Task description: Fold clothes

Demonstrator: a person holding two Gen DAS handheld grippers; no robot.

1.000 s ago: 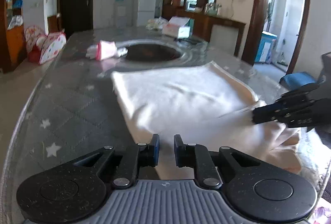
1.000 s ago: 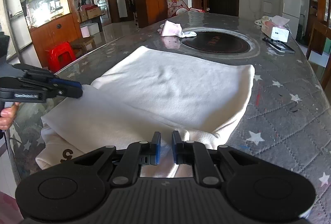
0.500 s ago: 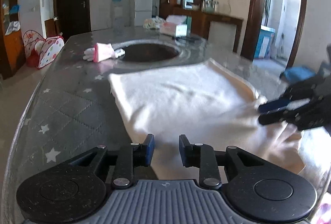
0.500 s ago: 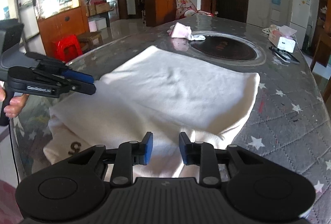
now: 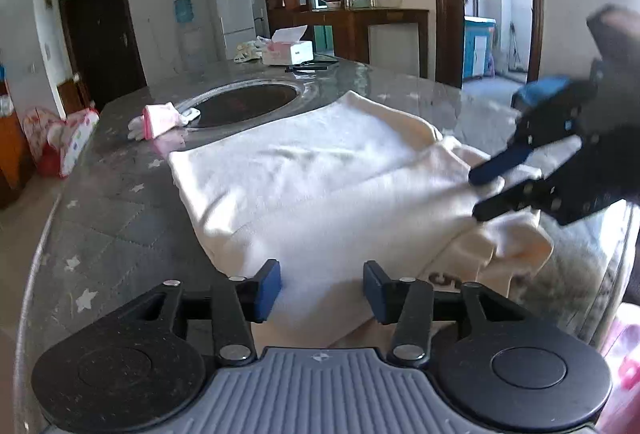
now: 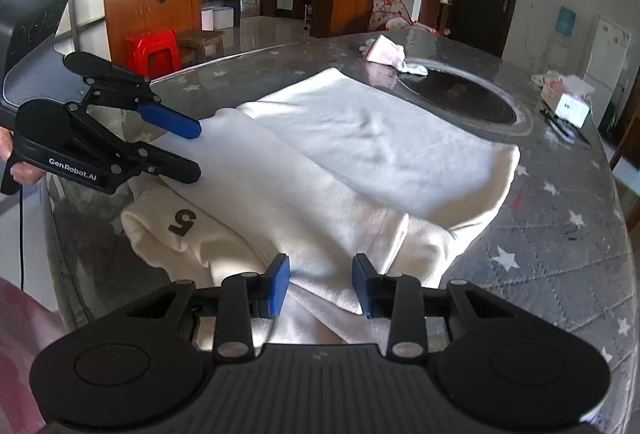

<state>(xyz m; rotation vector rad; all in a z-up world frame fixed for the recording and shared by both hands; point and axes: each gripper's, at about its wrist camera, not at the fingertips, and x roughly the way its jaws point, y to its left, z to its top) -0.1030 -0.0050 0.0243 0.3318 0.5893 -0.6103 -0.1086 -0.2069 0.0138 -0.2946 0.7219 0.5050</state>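
A cream garment (image 5: 320, 185) lies folded on the grey star-patterned table (image 5: 112, 234), its top layer turned over toward the near edge. A dark "5" print (image 6: 182, 222) shows on the lower layer. In the left wrist view my left gripper (image 5: 322, 286) hovers over the near fold; its jaws are opening and the pads press on nothing. The right gripper (image 5: 480, 193) appears at the right, over the garment's bunched end. In the right wrist view my right gripper (image 6: 320, 284) is also opening above the cloth, holding nothing. The left gripper (image 6: 194, 149) stands at the left, tilted.
A pink and white glove (image 5: 160, 115) lies beside the round black hotplate (image 5: 244, 101) set into the table. A tissue box (image 5: 288, 49) and a dark flat item (image 5: 312, 65) sit at the far end. A red stool (image 6: 154, 49) stands past the table's left edge.
Both grippers' jaws went from nearly shut to well apart, with no cloth left between the pads. Each gripper has rolled and shifted sideways over the garment.
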